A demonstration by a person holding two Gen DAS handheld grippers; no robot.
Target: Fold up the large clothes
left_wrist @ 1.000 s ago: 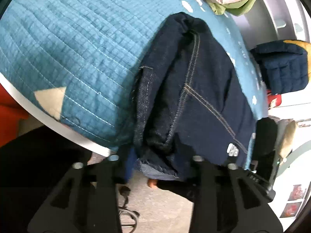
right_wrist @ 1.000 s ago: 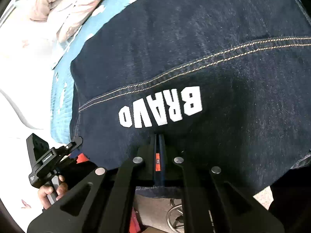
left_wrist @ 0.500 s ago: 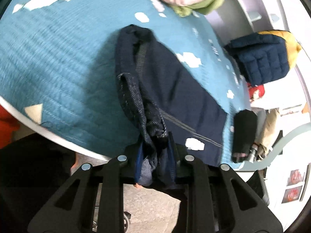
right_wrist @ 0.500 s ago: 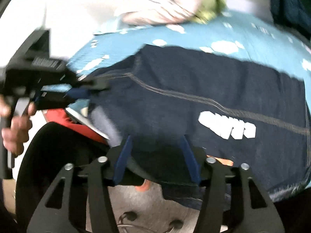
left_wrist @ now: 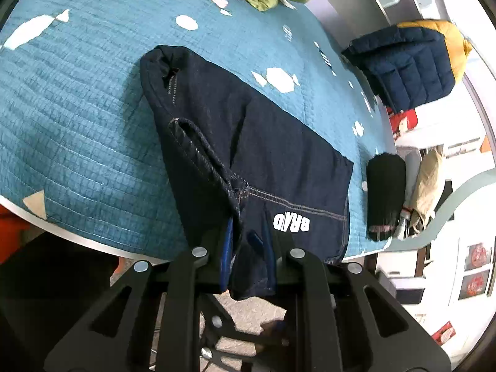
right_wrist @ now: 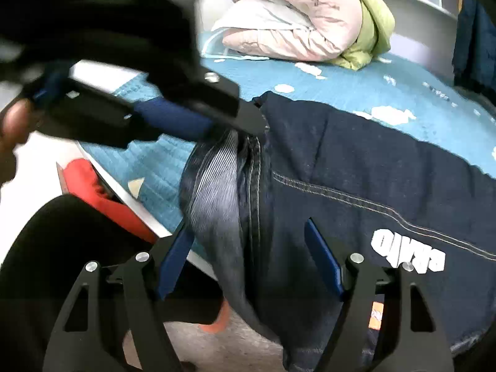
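Observation:
Dark blue jeans (left_wrist: 263,142) with a white "BRAVO" print lie folded on the teal quilted bed cover (left_wrist: 77,108), their near end hanging over the bed's front edge. My left gripper (left_wrist: 246,257) is shut on a bunched fold of the jeans at that edge. It also shows in the right wrist view (right_wrist: 217,124), gripping the fabric from the upper left. My right gripper (right_wrist: 248,263) is open, its blue pads either side of the hanging denim (right_wrist: 356,186).
A pink and green rolled quilt (right_wrist: 303,24) lies at the back of the bed. A navy and yellow puffer jacket (left_wrist: 409,62) and a black roll (left_wrist: 386,195) lie to the right. A red object (right_wrist: 93,186) sits below the bed's left edge.
My left gripper closed on the jeans' near edge and lifted it. My right gripper let go of the fabric, opened, and pulled back to the left, near the left gripper.

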